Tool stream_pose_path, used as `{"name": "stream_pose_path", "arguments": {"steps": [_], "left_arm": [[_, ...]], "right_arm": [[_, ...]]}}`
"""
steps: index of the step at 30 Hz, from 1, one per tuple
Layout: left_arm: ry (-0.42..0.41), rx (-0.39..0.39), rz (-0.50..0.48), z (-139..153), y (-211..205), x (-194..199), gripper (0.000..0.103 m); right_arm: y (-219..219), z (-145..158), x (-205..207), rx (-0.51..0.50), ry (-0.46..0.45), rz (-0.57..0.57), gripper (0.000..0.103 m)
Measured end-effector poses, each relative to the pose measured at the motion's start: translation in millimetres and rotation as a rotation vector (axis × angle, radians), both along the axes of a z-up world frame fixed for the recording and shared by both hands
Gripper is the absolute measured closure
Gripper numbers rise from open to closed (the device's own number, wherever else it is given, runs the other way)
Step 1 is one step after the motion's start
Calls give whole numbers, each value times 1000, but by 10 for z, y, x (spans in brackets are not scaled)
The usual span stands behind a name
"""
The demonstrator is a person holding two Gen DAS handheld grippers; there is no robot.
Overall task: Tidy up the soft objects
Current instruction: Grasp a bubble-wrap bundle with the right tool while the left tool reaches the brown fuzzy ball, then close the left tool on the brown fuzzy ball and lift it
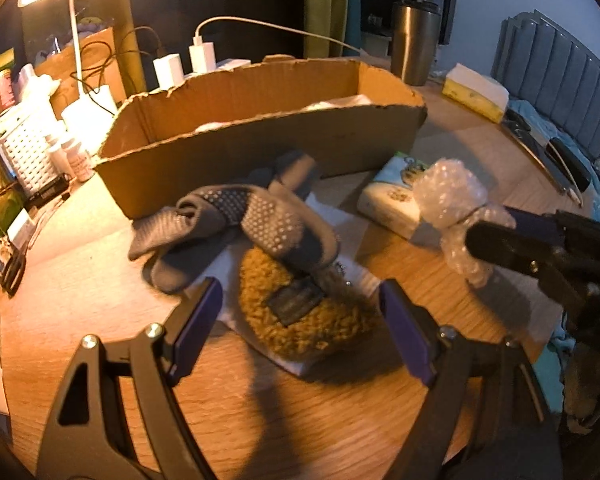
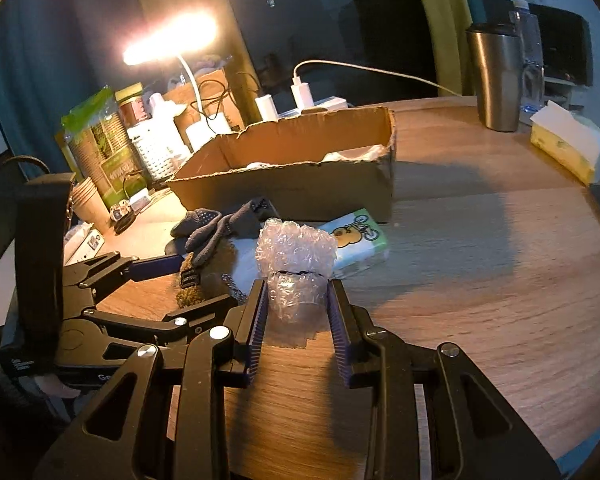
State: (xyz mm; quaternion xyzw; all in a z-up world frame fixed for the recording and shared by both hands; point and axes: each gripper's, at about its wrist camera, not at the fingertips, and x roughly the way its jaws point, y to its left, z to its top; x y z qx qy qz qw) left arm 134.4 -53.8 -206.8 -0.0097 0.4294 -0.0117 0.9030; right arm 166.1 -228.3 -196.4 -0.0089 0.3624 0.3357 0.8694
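Note:
My right gripper [image 2: 298, 292] is shut on a roll of bubble wrap [image 2: 296, 264], held just above the wooden table; it also shows in the left wrist view [image 1: 452, 208]. My left gripper [image 1: 300, 300] is open, its fingers either side of a tan fuzzy pouch [image 1: 300, 320] lying on white paper. Grey dotted socks [image 1: 240, 224] lie across the pouch's far side. A cardboard box [image 1: 260, 136] stands behind, with something white inside. A tissue pack [image 1: 396, 196] lies beside the bubble wrap.
A lit desk lamp [image 2: 172, 40], chargers and cables [image 1: 200, 56], bottles and a white basket [image 1: 28, 152] crowd the back left. A steel tumbler [image 2: 496, 80] and yellow tissue box [image 2: 568, 144] stand at the back right.

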Motion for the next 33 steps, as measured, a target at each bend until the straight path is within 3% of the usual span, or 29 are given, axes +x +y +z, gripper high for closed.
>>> {"name": "stream_pose_path", "arguments": {"steps": [2, 3, 10, 20, 33], "left_arm": [[-3, -7, -10, 3, -14, 2, 30], [-6, -8, -15, 8, -30, -2, 39], [-26, 8, -71, 69, -126, -87, 56], [-104, 11, -114, 268, -147, -260, 60], [-182, -8, -96, 577, 9, -358, 60]], "right_arm": [[-33, 5, 2, 3, -3, -2, 71], [-39, 5, 3, 3, -4, -3, 71], [35, 56, -39, -6, -22, 10, 71], [105, 177, -117, -25, -57, 9, 71], [218, 348, -137, -40, -89, 19, 71]]}}
